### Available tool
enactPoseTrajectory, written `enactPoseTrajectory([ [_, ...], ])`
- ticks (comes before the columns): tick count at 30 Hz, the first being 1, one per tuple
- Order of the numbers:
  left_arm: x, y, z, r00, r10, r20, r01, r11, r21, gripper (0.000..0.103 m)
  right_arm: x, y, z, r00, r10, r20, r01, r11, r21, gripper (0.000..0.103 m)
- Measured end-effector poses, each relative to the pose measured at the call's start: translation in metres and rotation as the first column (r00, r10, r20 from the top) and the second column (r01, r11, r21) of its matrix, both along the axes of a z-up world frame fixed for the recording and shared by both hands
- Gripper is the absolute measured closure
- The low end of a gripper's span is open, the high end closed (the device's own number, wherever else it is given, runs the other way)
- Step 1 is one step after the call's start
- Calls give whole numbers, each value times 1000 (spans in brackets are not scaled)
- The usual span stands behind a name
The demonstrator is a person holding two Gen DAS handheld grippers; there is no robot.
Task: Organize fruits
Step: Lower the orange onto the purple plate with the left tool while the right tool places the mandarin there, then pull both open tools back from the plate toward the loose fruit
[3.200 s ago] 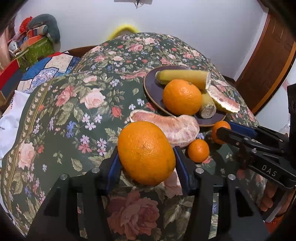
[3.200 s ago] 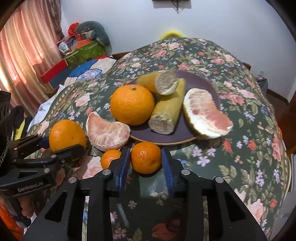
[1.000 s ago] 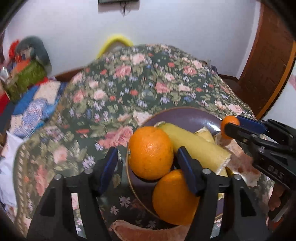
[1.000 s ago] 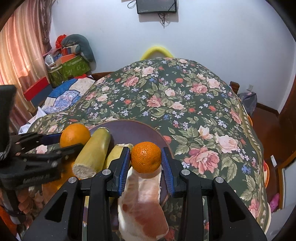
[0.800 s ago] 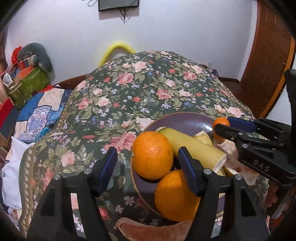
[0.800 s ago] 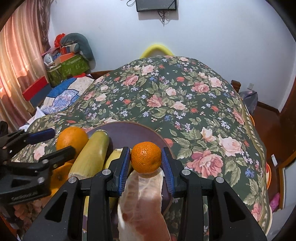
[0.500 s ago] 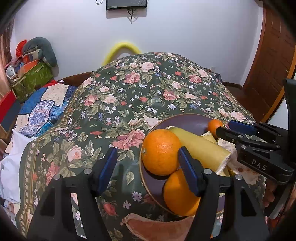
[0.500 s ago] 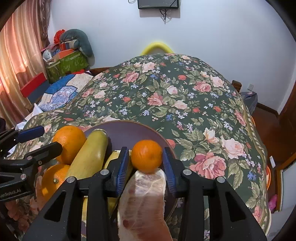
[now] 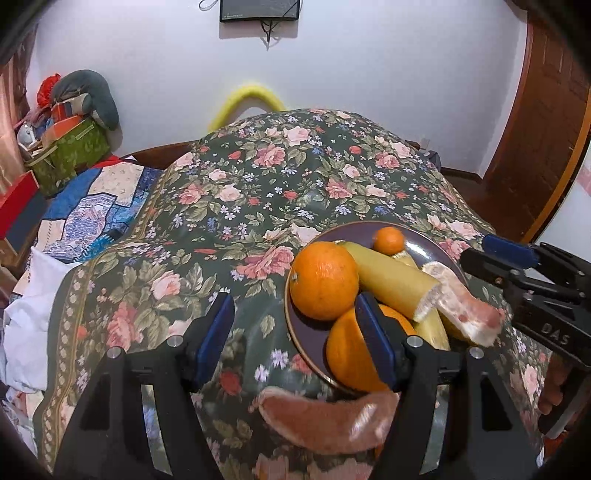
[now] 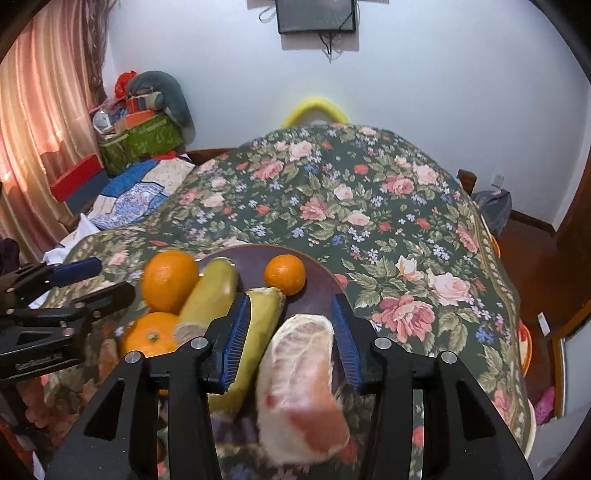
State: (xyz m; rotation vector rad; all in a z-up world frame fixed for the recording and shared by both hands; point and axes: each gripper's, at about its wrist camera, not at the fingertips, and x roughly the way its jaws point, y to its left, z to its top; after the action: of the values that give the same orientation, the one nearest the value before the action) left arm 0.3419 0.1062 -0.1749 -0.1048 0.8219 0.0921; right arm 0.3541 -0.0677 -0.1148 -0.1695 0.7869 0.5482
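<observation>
Dark plate (image 9: 436, 251) on the flowered tablecloth (image 9: 258, 192), piled with fruit; big orange (image 9: 323, 280) sits at the plate's left edge, leaning on a long yellow fruit piece (image 9: 391, 278); second orange (image 9: 351, 354) in front of it on the near rim, partly hidden by the left gripper's right finger; small tangerine (image 9: 388, 240) loose on the plate's far side, touching nothing but the plate as far as I can tell; peeled pomelo wedge (image 9: 465, 306) on the right of the plate, second pomelo wedge (image 9: 325, 417) off the plate on the cloth, nearest the camera.

Left gripper (image 9: 295, 339) jaws apart, nothing between them, only cloth and the plate rim; big orange lies beyond the pads, not touched.

Right gripper (image 10: 288, 328) jaws opening, nothing clamped; tangerine (image 10: 285, 275) is free, ahead of the fingertips; between the fingers, lower down, show a short yellow fruit piece (image 10: 258, 325) and the pomelo wedge (image 10: 301, 384), pads not pressing either; wedge is blurred.

Monitor (image 10: 316, 14) on the white wall, pink curtain (image 10: 40, 122) at left, clutter pile (image 10: 144, 118) in the corner.
</observation>
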Motion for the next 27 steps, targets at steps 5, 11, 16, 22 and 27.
enactPoseTrajectory([
  [5, -27, -2, 14, 1000, -2, 11, 2, 1000, 1, 35, -31, -2, 15, 1000, 19, 20, -19, 1000, 20, 61],
  [11, -64, -1, 30, 999, 6, 33, -6, 1000, -6, 31, -65, 3, 23, 998, 47, 31, -47, 999, 15, 61],
  [16, -92, 4, 34, 999, 16, 33, -16, 1000, -4, 31, -87, 10, 17, 998, 68, 7, -68, 998, 15, 59],
  [22, -116, 9, 25, 1000, 17, 14, -17, 1000, -8, 31, -105, 24, -3, 994, 99, -36, -99, 995, -15, 59],
  [27, -125, 16, 7, 999, 25, -24, -25, 1000, -8, 26, -112, 34, -23, 989, 116, -91, -118, 993, -20, 59],
])
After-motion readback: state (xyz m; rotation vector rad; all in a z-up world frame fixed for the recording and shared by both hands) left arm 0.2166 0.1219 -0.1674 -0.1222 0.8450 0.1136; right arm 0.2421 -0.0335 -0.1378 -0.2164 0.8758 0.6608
